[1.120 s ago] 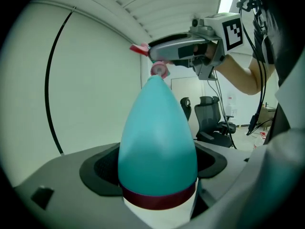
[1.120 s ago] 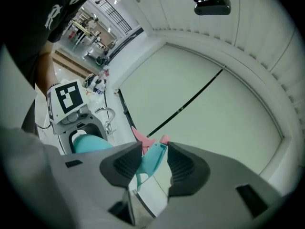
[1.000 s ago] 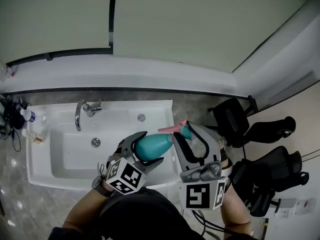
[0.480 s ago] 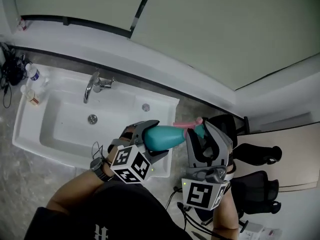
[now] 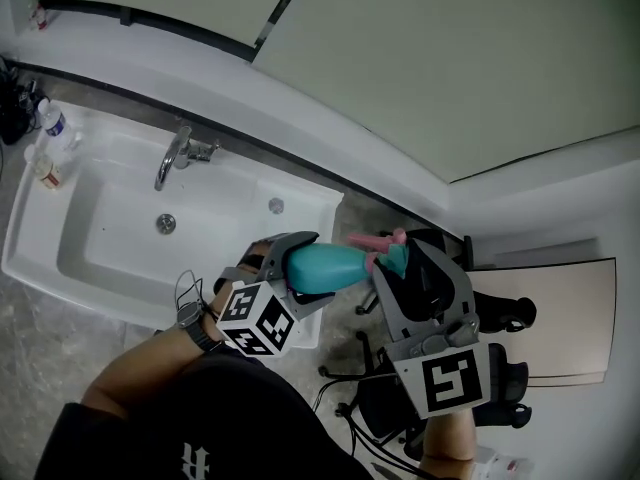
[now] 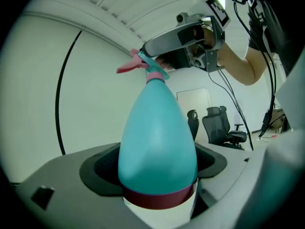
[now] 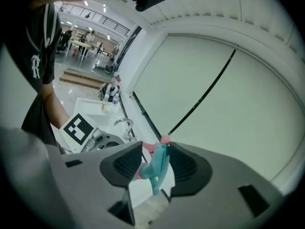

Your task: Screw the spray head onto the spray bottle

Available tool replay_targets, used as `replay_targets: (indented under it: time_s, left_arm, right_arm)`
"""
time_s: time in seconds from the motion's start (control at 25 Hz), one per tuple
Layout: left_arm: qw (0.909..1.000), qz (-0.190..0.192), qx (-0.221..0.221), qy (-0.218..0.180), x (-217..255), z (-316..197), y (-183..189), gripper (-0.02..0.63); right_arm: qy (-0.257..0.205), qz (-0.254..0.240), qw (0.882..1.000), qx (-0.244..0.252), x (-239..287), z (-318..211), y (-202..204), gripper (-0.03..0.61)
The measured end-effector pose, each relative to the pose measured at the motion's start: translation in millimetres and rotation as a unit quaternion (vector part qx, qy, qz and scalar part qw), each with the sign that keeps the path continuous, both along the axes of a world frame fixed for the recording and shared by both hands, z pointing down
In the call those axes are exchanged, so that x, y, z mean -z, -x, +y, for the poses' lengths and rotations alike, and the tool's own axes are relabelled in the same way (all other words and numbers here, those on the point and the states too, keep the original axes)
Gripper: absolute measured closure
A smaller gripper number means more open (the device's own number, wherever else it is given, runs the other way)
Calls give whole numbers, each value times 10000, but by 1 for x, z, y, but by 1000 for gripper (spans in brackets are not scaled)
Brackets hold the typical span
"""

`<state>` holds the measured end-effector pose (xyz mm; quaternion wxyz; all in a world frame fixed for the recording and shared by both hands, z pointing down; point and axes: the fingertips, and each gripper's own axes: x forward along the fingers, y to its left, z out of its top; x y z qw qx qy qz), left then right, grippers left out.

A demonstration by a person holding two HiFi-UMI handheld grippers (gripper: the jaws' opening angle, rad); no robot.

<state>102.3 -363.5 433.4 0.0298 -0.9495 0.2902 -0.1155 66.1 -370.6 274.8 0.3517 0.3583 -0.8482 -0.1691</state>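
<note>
Spray bottle: head view; teal, held almost level in the air above the right end of the white sink, neck pointing right.
Spray head: head view; pink and teal, seated at the bottle's neck, the pink trigger pointing toward the wall.
Left gripper: head view; its fingers are closed round the bottle's wide body, one above and one below. The left marker cube faces the camera.
Right gripper: head view; its fingers meet the spray head from the right, one on each side. The right marker cube sits low at the right.
Surroundings: head view; a chrome faucet stands at the back of the sink, small bottles at its left end, and black office chairs on the floor at the right.
Left grip: left gripper view; the bottle fills the gap, with both dark pads pressed on its sides just above the dark red band at its base.
Ahead of it: left gripper view; the spray head tops the neck with the right gripper's fingers on it, and a forearm lies behind.
Right grip: right gripper view; the fingers stand partly apart and hold the spray head. The teal body lies against the right ribbed pad and the pink part against the left one.
Beyond it: right gripper view; the left marker cube, faucet and sink lie at the left.
</note>
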Motion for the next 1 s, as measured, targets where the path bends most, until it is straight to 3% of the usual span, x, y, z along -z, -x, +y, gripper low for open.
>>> replay_targets:
  time_s: [0.24, 0.36, 0.52, 0.6, 0.76, 0.84, 0.92, 1.0]
  left_arm:
    - [9990, 315, -133, -287, 14, -1, -1, 187]
    - [9982, 404, -151, -415, 20, -3, 1, 187]
    - [9975, 521, -72, -476, 28, -8, 6, 187]
    - [9976, 493, -17, -496, 29, -11, 7, 187]
    - [9968, 534, 70, -584, 35, -14, 9, 187]
    - [9966, 474, 98, -673, 35, -15, 11, 187]
    - [9960, 344, 130, -819, 35, -14, 13, 187]
    - [9950, 242, 187, -953, 36, -13, 14, 187]
  right_arm:
    - [804, -987, 9918, -63, 24, 6, -8, 423]
    - [754, -1188, 9900, -123, 41, 6, -17, 425]
    - [1216, -1456, 9810, -404, 26, 3, -36, 425]
    - [1272, -1415, 9809, -398, 21, 7, -33, 425]
    - [1081, -728, 9914, -159, 16, 24, -16, 425]
    - [1115, -686, 9913, -158, 18, 27, -15, 426]
    - [1419, -1124, 9831, -277, 27, 22, -20, 425]
    - [1934, -1691, 9654, -442, 31, 8, -27, 425]
